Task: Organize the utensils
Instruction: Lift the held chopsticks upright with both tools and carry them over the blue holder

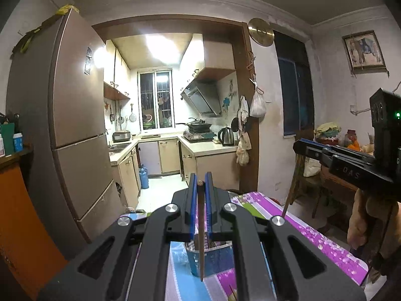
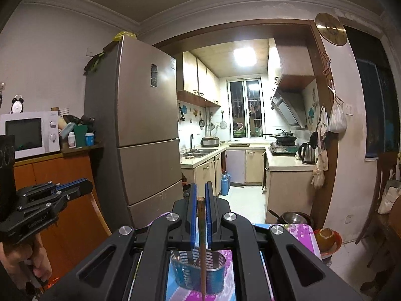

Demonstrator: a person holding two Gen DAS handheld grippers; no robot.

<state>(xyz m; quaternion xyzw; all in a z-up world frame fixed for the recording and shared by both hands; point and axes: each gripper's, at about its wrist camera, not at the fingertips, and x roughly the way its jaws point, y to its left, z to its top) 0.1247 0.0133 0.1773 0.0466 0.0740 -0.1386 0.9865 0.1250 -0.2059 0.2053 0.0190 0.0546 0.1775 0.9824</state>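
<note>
My left gripper (image 1: 200,181) is shut on a brown wooden chopstick (image 1: 201,235) that hangs tip-down in front of a perforated metal utensil holder (image 1: 213,258) on the table. My right gripper (image 2: 199,197) is shut on another brown chopstick (image 2: 202,258), hanging over the same metal utensil holder (image 2: 200,273). In the left wrist view the right gripper (image 1: 300,146) shows at the right with its chopstick (image 1: 290,188) slanting down. In the right wrist view the left gripper (image 2: 82,185) shows at the left.
A purple and blue floral tablecloth (image 1: 308,228) covers the table. A fridge (image 2: 147,125) stands to the left, a kitchen behind. A pan (image 2: 295,218) and a bowl (image 2: 325,238) sit off the table's far right. A wooden chair (image 1: 308,183) stands right.
</note>
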